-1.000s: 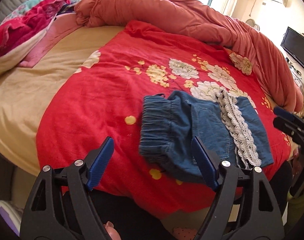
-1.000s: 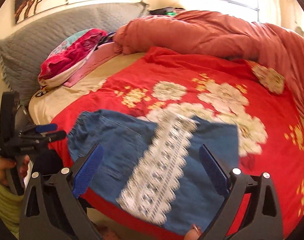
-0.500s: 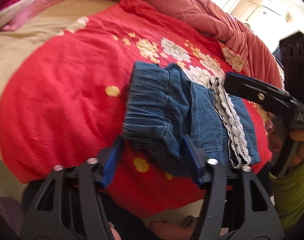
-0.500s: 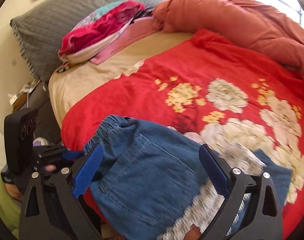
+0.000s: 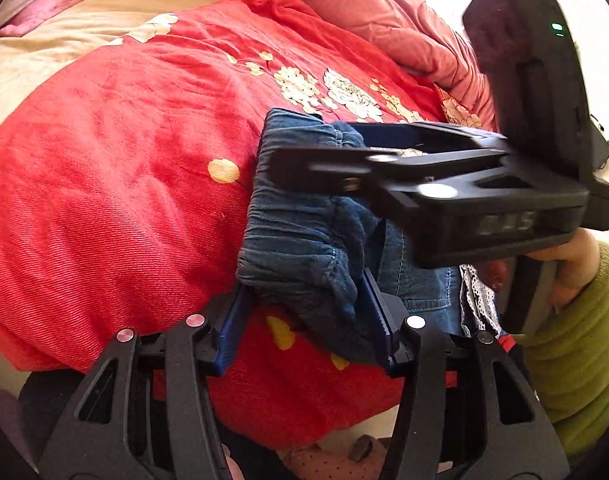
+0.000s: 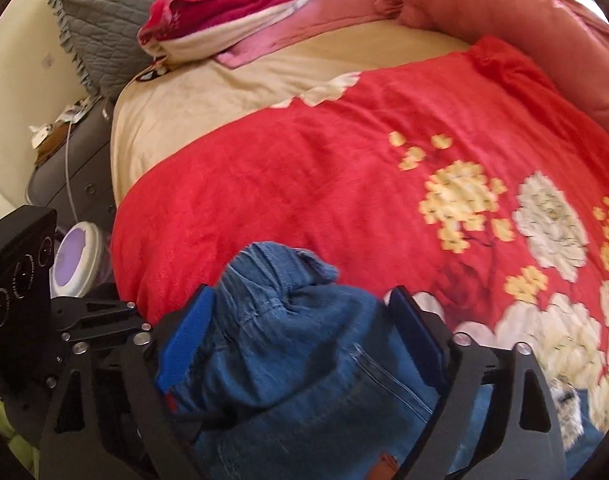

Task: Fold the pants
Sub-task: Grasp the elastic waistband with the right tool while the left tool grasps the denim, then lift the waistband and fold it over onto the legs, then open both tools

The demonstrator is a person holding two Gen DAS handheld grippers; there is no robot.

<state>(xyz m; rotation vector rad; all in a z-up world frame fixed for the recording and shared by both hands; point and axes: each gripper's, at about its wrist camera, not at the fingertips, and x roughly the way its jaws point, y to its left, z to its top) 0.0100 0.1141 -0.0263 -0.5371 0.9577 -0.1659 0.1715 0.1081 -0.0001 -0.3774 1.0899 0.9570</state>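
From where I sat it was plainly somebody's bedroom at home. A big bed point(image 6: 208, 92) filled nearly the whole view, with a red flowered blanket point(image 6: 344, 184) spread over a beige sheet and a salmon-pink duvet point(image 5: 376, 12) bunched up along the far side. A grey quilted pillow point(image 6: 100, 20) leaned at the head, with bright pink bedding point(image 6: 240, 4) heaped next to it. Beside the bed stood a grey nightstand point(image 6: 72, 168) with drawers, small clutter and a white cable on top. Lived-in, no lab.
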